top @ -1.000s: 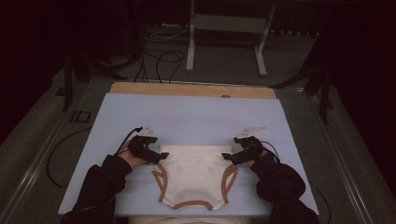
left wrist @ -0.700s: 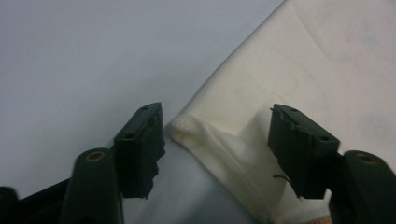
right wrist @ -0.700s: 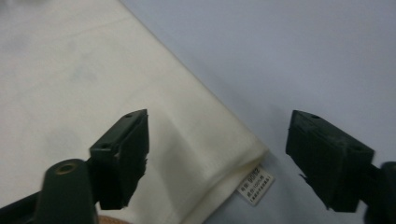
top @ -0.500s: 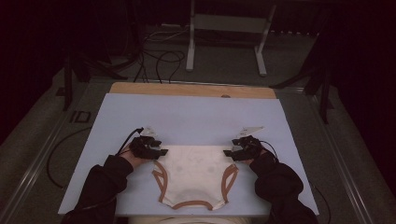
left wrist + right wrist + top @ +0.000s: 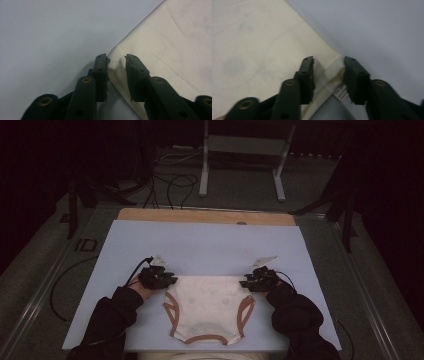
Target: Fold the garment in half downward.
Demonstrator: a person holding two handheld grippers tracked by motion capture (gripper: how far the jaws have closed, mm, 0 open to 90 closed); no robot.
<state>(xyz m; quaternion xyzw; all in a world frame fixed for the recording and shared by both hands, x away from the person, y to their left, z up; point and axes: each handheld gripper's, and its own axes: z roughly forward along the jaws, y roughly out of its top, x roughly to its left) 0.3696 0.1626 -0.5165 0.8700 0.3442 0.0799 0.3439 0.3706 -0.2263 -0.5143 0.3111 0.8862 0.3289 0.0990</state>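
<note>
A cream garment [image 5: 210, 307] with brown trim lies flat on the light blue mat [image 5: 210, 245], near its front edge. My left gripper [image 5: 170, 281] is at the garment's top left corner. In the left gripper view the cream cloth [image 5: 175, 37] is bunched into a small fold between the jaws of the left gripper [image 5: 116, 62], which have just been closing. My right gripper [image 5: 246, 282] is at the top right corner. Its jaws have also just been closing, and the right gripper [image 5: 329, 65] pinches a puckered corner of the cloth [image 5: 262, 50], with a small label [image 5: 340, 93] below.
A wooden board edge [image 5: 205, 215] runs along the far side of the mat. Beyond it stand a metal frame [image 5: 240, 165] and loose cables [image 5: 165, 182] on the dark floor. Dark sleeves [image 5: 110, 320] come in from the bottom.
Both grippers' jaws have narrowed onto the garment's top corners. The hands have stayed almost where they were, and the garment has not shifted.
</note>
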